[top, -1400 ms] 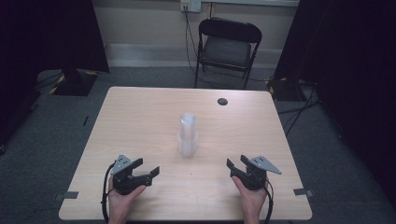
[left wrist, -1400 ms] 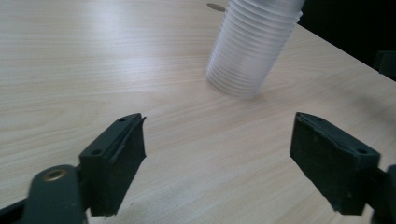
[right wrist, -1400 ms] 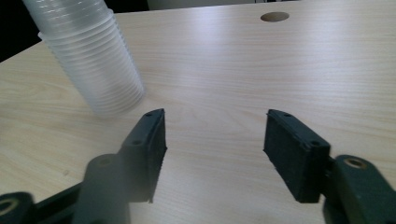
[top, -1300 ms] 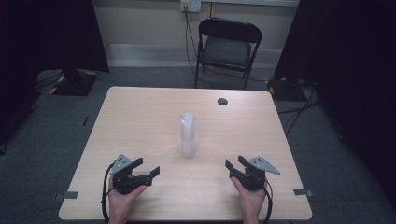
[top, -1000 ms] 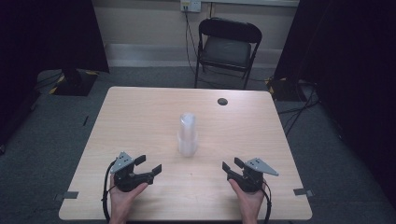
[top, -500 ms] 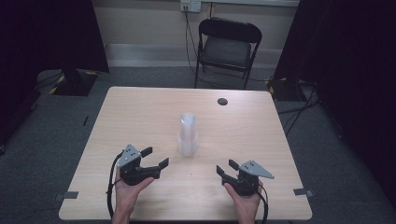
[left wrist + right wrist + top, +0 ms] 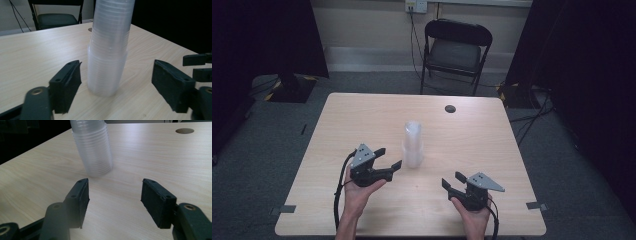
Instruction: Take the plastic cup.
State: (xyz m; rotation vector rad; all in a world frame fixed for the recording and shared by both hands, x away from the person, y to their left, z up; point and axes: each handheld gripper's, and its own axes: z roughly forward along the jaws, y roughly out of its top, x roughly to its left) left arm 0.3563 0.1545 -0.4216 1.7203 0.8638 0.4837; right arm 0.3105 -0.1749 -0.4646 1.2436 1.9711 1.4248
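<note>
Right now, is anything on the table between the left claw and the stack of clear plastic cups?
Nothing visible. The left claw is open, its jaws just narrowing, with bare tabletop between it and the stack of clear plastic cups. The right claw sits off to the side, out of that path.

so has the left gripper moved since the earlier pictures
Yes. In the high view the left gripper has moved up the table toward the stack of cups, which stands where it stood; its jaws have just been closing, nothing between them.

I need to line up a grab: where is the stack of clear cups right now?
In the high view the stack of clear cups stands upright near the middle of the table, just beyond the left hand-held gripper and apart from its jaws.
</note>
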